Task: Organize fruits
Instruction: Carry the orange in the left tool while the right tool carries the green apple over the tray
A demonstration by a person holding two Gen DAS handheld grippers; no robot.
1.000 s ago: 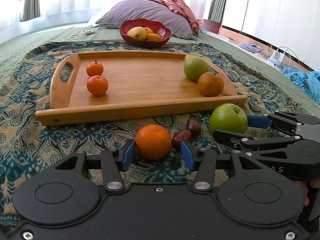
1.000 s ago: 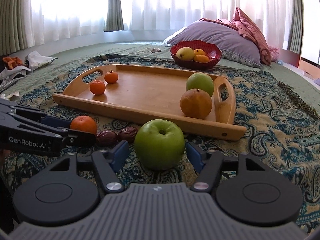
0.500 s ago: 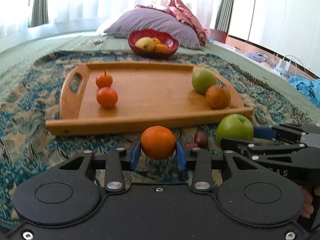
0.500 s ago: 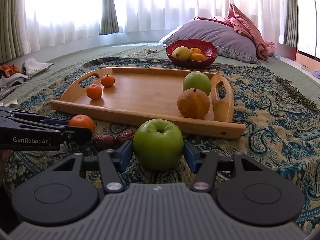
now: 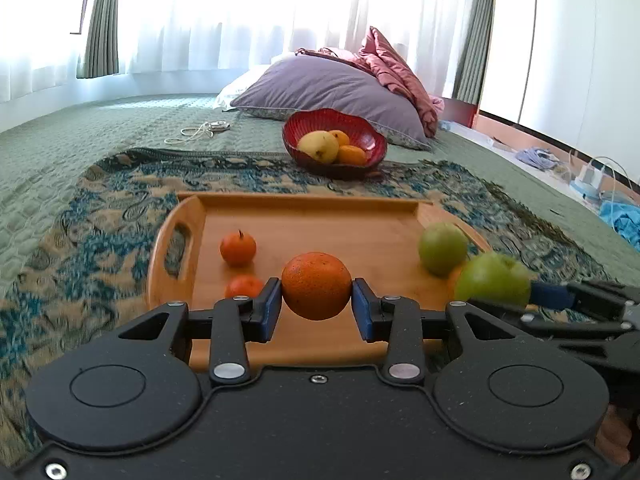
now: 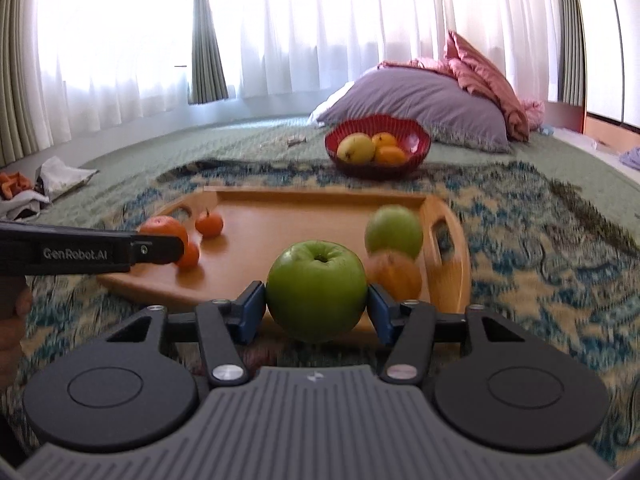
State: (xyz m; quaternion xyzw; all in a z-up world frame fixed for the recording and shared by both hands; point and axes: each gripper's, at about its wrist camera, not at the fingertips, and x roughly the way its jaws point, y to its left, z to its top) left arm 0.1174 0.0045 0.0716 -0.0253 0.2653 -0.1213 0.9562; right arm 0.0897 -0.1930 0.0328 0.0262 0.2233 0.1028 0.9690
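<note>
Left gripper (image 5: 316, 305) is clamped on an orange (image 5: 316, 285) mid-frame; right gripper (image 6: 316, 312) pinches a green apple (image 6: 316, 290), both carried over the wooden tray's (image 5: 320, 204) near edge. Both look firm, round and smooth-skinned, so I'd say squeezing across the widest middle is right, or they'll roll out.

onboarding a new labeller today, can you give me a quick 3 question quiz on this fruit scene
1. True or false: the left gripper is shut on an orange.
2. Which fruit does the right gripper hold? A) pear B) green apple C) tangerine
3. Fill in: the red bowl stands beyond the wooden ____, on the bedspread.

Key
1. True; its blue pads press both sides of the orange.
2. B; the green apple sits between the pads.
3. tray
</note>
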